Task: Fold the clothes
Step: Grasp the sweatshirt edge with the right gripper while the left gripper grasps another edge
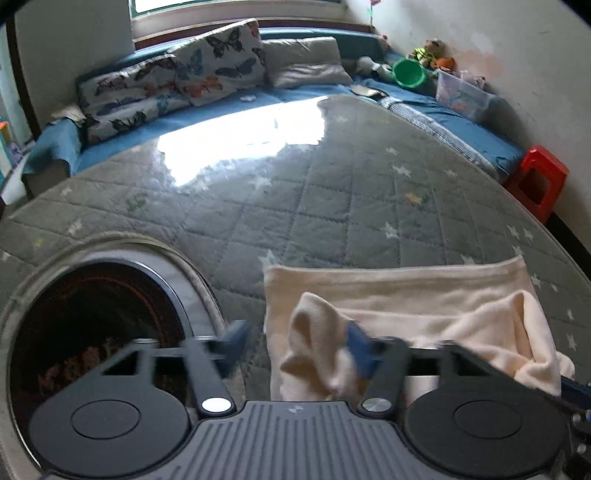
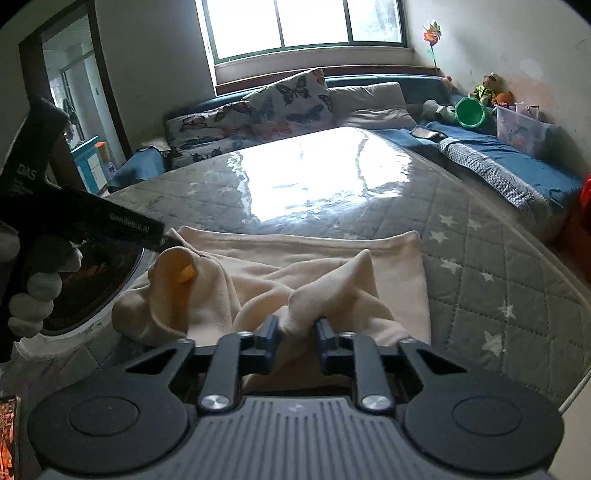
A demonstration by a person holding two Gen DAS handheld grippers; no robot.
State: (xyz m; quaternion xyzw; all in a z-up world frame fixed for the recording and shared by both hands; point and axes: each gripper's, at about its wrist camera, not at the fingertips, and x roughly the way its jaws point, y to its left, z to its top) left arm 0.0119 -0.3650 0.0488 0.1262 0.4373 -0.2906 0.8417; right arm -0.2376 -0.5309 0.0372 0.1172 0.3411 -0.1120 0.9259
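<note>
Your cream garment [image 2: 325,266] lies on the near part of the grey quilted star-print mattress [image 2: 480,229], its far edge flat and straight, its near half bunched into raised folds. From the right wrist view, your right tool [image 2: 297,328] has a ridge of that cream cloth pinched between its two dark fingers, which press on the fabric from both sides. Your left tool [image 1: 295,347] is blurred in its own view: a peaked left corner of the garment [image 1: 369,325] sits between its blue pads, touching the right one, while the left pad stands clear of the cloth with the mattress [image 1: 332,184] showing in the gap, so it is not yet clamped. In the right wrist view, that left tool's black body [image 2: 74,218] reaches in from the left, held by a hand in a pale glove [image 2: 37,291], its tip at the lifted corner. Just left of the garment a round dark pan-like object [image 1: 96,325] rests on the mattress. Beyond, a glossy patch reflects the window [image 2: 303,26], and butterfly-print pillows [image 2: 258,110] and a green bucket [image 2: 471,112] lie on the blue bedding [image 2: 517,162] behind.
</note>
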